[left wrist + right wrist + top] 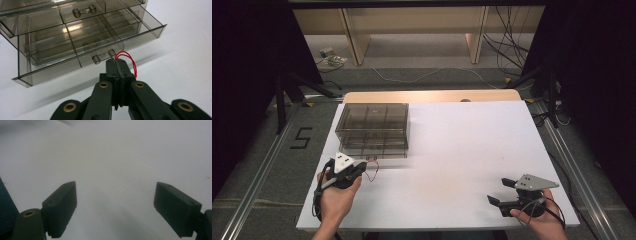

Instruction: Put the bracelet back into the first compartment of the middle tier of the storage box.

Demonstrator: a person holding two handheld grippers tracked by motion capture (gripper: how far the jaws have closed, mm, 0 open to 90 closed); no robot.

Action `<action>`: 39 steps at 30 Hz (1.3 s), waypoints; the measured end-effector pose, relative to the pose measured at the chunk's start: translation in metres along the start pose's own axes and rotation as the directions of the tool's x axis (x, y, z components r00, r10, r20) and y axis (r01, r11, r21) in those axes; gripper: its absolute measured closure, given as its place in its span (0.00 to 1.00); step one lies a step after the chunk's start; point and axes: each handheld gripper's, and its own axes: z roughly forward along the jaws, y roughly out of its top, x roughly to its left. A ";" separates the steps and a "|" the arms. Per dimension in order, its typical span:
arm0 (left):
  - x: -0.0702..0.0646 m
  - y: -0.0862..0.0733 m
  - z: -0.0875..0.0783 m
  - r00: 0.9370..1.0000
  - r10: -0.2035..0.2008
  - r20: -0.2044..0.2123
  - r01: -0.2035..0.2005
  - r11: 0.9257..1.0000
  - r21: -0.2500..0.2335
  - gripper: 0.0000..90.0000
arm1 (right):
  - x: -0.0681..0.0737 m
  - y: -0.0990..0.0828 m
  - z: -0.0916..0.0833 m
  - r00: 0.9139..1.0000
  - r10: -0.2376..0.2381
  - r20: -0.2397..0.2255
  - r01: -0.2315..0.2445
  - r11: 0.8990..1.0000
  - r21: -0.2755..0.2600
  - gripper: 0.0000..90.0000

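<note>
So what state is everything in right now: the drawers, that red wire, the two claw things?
Lower drawer: pulled out, its compartments look empty.
Upper drawer: pushed in.
Red wire: pinched between the left jaws, looping out beside them, in front of the lower drawer's handle.
Left gripper: shut on the red wire.
Right gripper: open, nothing between its jaws, over the bare white table.

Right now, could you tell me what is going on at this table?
A person holds tongs in each hand. The left tongs are shut on a thin red wire, just in front of the open lower drawer of a smoky clear drawer box. The right tongs rest open over the bare white table.
</note>
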 end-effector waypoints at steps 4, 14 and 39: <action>0.001 0.000 -0.001 1.000 -0.003 -0.005 0.003 1.000 0.000 1.00 | 0.000 0.000 0.000 1.000 -0.003 0.000 0.003 1.000 -0.003 0.22; 0.004 0.001 -0.002 1.000 -0.009 -0.013 0.008 1.000 -0.005 1.00 | 0.000 0.000 0.000 1.000 -0.003 0.000 0.003 1.000 -0.002 0.22; 0.013 0.004 -0.006 0.999 -0.032 -0.037 0.031 0.999 -0.023 1.00 | 0.000 0.000 0.001 1.000 -0.002 -0.002 0.002 1.000 -0.006 0.22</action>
